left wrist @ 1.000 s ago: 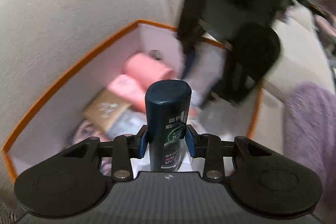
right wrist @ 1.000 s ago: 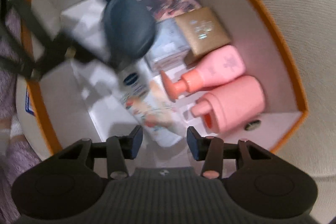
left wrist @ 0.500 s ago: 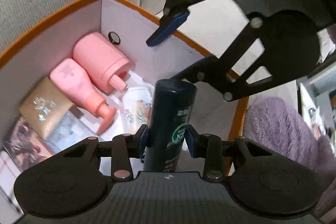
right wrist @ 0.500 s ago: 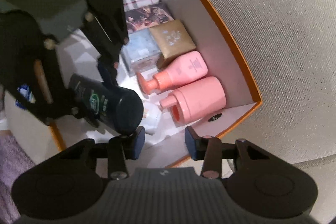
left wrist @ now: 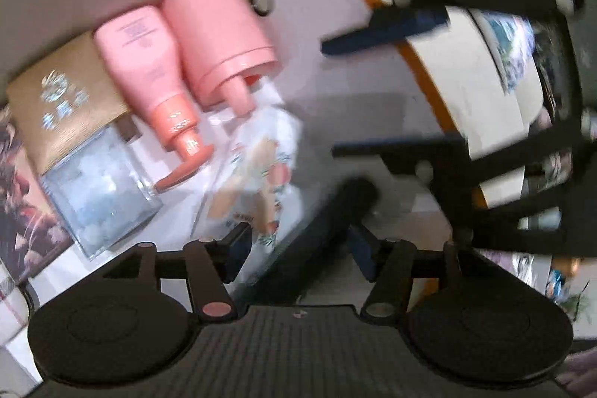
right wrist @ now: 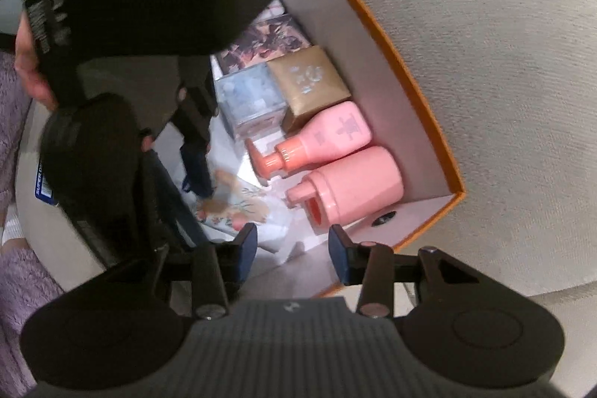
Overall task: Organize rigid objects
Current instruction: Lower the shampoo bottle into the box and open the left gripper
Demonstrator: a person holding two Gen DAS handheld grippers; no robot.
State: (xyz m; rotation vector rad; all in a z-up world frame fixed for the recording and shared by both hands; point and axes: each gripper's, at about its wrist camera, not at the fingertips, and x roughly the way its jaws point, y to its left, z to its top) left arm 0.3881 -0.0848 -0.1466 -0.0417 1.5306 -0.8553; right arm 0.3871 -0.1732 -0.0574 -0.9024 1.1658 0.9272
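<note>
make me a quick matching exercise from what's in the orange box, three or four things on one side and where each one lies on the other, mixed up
Things:
1. round pink bottle
2. slim pink pump bottle
3. gold box
4. clear box

Places:
A. between the round pink bottle and the gold box
B. beside the gold box, on the side away from the orange box's long wall
C. in the corner, by the end wall with the round eyelet
D. along the long wall, between the slim pink pump bottle and the dark printed pack

Pairs: 1-C, 2-A, 3-D, 4-B
</note>
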